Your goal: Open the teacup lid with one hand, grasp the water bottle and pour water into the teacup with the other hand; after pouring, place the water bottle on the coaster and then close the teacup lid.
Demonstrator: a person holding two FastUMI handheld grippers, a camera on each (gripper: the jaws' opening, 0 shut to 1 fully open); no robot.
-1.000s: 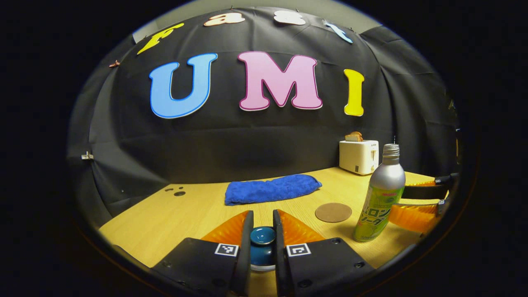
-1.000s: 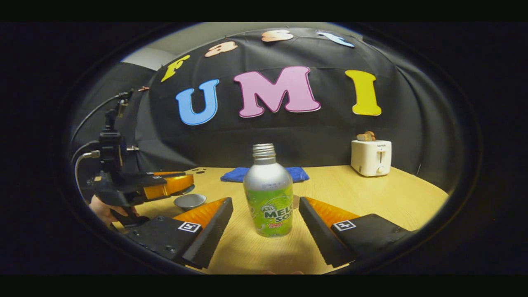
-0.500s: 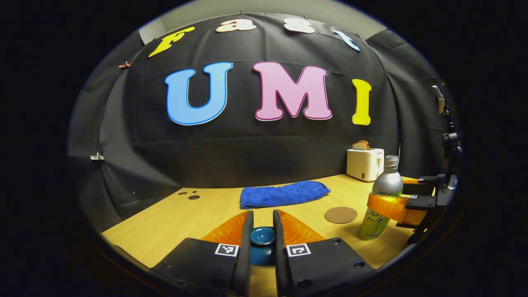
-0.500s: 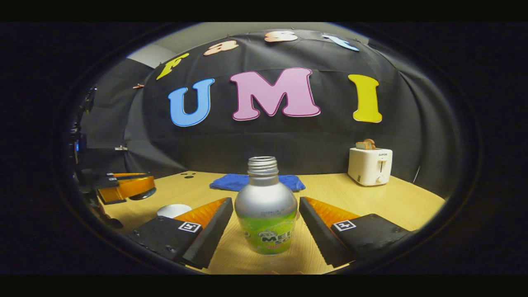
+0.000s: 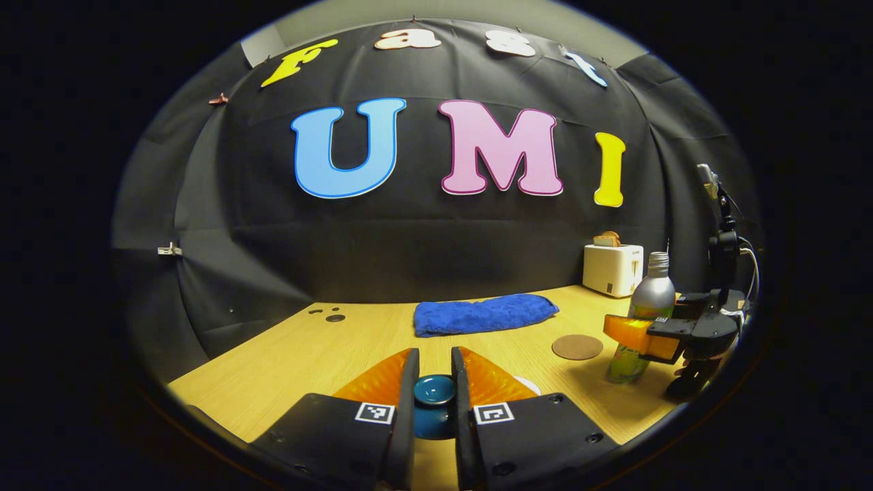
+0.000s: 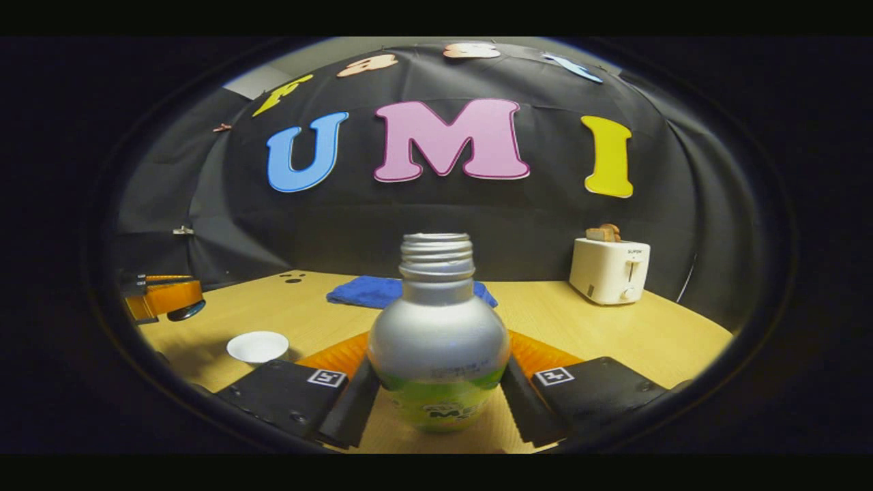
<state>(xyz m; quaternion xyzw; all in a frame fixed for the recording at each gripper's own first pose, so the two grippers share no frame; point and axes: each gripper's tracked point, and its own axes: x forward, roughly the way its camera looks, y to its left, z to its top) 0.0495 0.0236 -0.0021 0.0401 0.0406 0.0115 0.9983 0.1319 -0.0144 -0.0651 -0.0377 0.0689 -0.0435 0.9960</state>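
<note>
Both grippers grasp something. Left gripper (image 5: 434,402) pinches the teacup lid (image 5: 434,392); right gripper (image 6: 436,399) clamps the water bottle (image 6: 436,341) (upright, uncapped).

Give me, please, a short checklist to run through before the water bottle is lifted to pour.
1. Lid off teacup: ok; left gripper holds the teacup lid apart from the open teacup.
2. Right gripper shut on the water bottle: ok, both fingers on its sides.
3. Bottle cap off: ok.
4. Bottle upright on the table: ok.
5. Coaster bare: ok.
6. Water level in bottle: cannot tell.
</note>
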